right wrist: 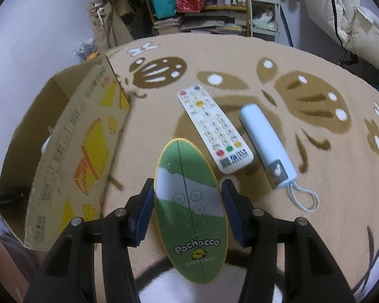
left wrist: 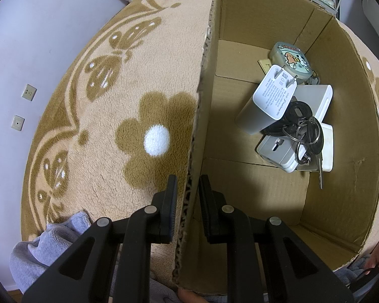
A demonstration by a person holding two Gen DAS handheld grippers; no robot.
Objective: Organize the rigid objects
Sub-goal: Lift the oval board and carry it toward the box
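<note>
Right wrist view showed the right gripper clamped on a green-and-grey oval plastic case with a yellow rim, printed "Pochacco" — its near end cut off by the fingers' shadow. It sat over the tan butterfly-patterned rug, beside a white remote control and a pale blue cylindrical device. The left gripper straddled the brown cardboard box's wall, jaws parted — whether pinching it, I cannot tell. Inside lay a white charger and black keys, partly overlapping.

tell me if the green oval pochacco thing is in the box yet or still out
Out. The green oval item sits between the right gripper fingers above the blanket, beside the cardboard box.
</note>
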